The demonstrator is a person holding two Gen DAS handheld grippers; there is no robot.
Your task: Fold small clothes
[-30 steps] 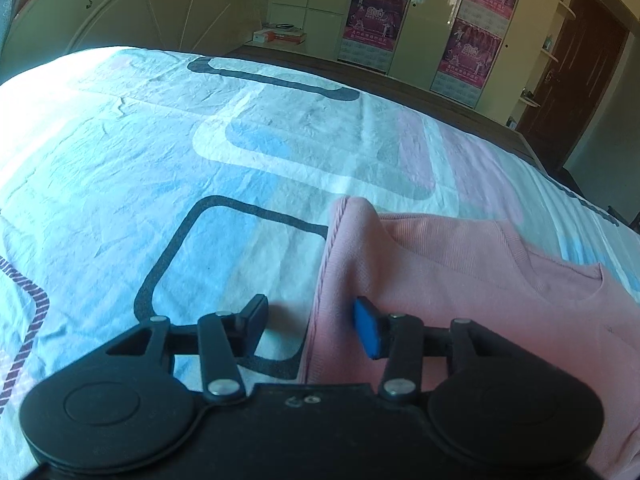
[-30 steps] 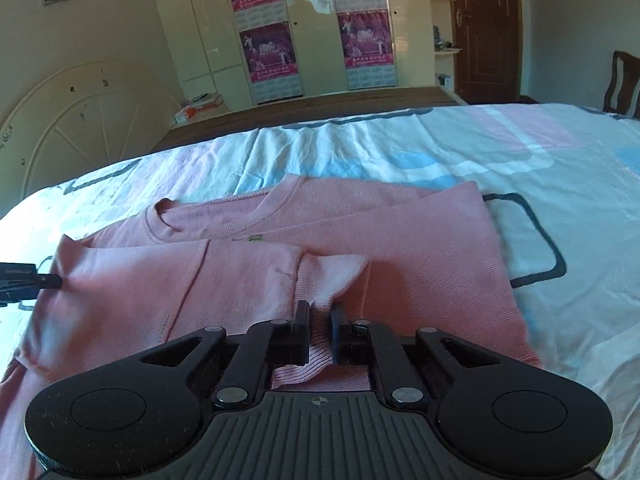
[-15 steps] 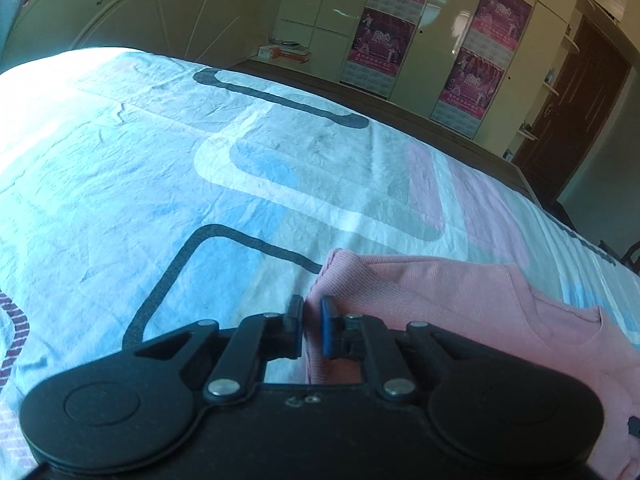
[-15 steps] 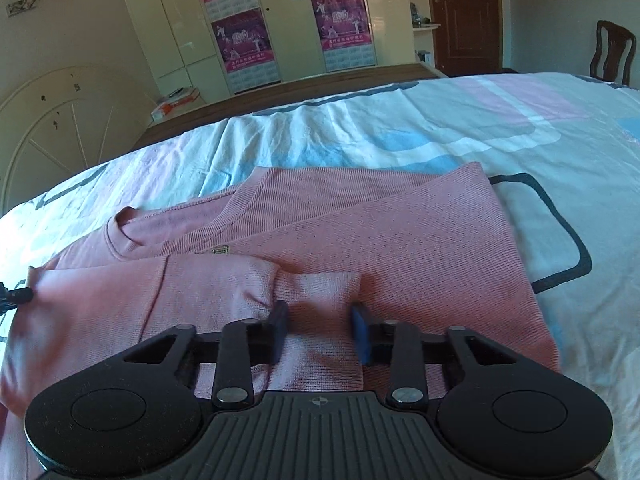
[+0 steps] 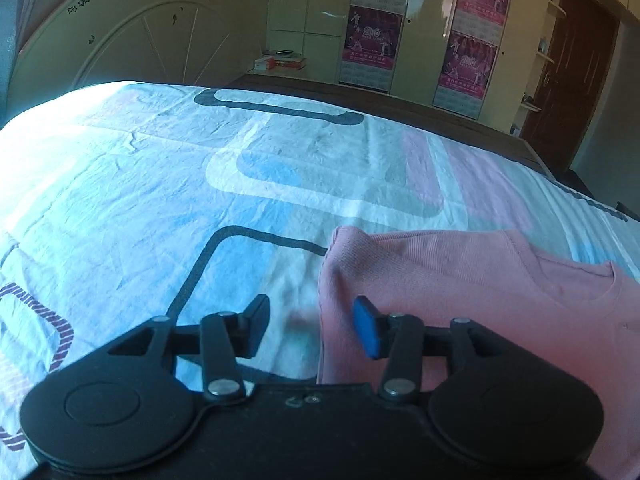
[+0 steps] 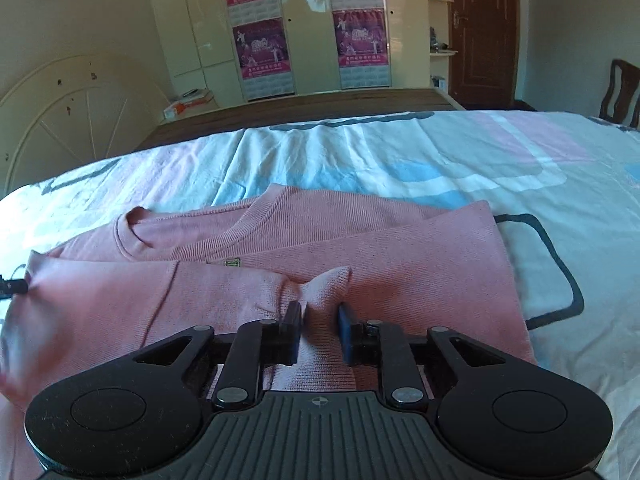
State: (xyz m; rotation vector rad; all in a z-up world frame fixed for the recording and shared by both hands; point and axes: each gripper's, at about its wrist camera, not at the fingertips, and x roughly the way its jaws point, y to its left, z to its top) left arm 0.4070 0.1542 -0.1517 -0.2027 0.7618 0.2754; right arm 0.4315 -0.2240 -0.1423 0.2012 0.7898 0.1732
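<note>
- Left wrist view: the left gripper (image 5: 306,326) hangs over the left edge of the pink sweater (image 5: 460,300), which lies flat on the bed sheet (image 5: 160,200). One black finger sits over bare sheet, and the blue-padded finger (image 5: 366,332) sits over the pink knit.
- Jaws stand well apart with nothing pinched. They've just been opening: half a second ago they were nearly shut at the sweater's edge.
- Around it: a cream arched headboard (image 5: 132,36) at the back left, a cream wardrobe (image 5: 424,20) with magenta posters (image 5: 374,36), a few boxes (image 5: 280,62) on a low ledge, and a dark brown door (image 5: 576,80) on the right. Nothing blocks the sweater from here.
- The sheet is wrinkled cotton in pale blue, pink and white blocks with dark rounded outlines. The sweater is a fine ribbed knit.
- Right wrist view: the right gripper (image 6: 318,330) has a bunched ridge of the sweater's folded sleeve (image 6: 326,300) between its fingers. Both pads look to be against the cloth, so it's a narrow grip on the fabric.
- A second ago these jaws were closer together on that fold. Half a second ago the sleeve lay flatter between wider-looking fingers, and now it stands up in a peak.
- The sweater (image 6: 400,248) lies with its round collar (image 6: 132,224) at the far left, a small tag (image 6: 232,263) below it, and its sides folded inward.
- The tip of the other gripper (image 6: 12,286) pokes in at the far left edge, and a wooden chair (image 6: 624,92) sits at the right.
</note>
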